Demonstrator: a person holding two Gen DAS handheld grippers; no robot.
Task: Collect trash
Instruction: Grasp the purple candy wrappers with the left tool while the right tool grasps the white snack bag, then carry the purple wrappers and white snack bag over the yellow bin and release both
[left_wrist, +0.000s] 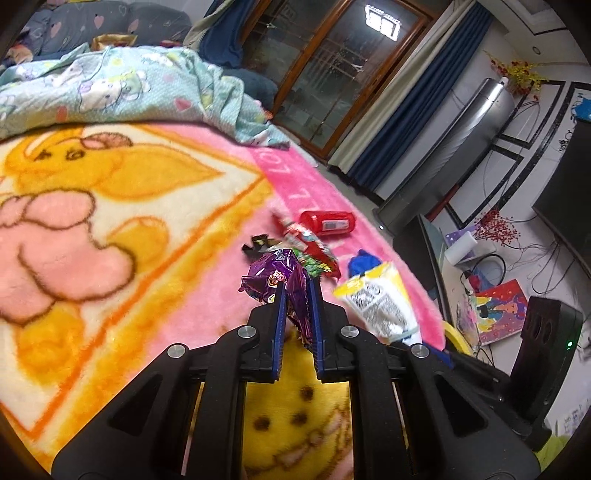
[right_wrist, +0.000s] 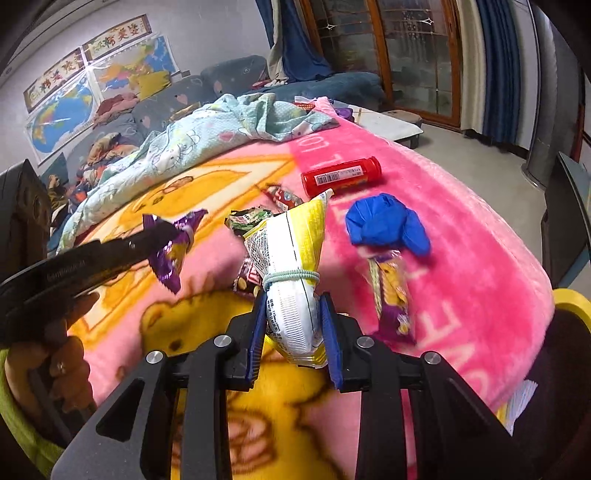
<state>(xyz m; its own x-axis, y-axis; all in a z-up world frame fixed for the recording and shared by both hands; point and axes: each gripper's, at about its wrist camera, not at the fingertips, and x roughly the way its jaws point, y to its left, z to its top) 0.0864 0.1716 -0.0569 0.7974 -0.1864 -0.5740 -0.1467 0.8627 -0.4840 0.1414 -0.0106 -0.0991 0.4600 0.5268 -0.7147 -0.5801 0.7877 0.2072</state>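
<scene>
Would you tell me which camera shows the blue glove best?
The right wrist view: the crumpled blue glove lies whole and unobstructed on the pink blanket. In the left wrist view, the yellow snack bag partly hides it.

Our left hand-held gripper (left_wrist: 295, 291) points forward over the bed, blue pads (left_wrist: 279, 317) nearly together, clamped on a purple wrapper (left_wrist: 275, 275). In the right wrist view we see it from the side, low at the left, our bare left hand (right_wrist: 68, 363) wrapped round its handle. Our right hand-held gripper (right_wrist: 293, 317) points forward near the bed's near edge, pads (right_wrist: 332, 332) wider apart, pinching the tied white-and-yellow bag (right_wrist: 295, 258) at its lower end.
</scene>
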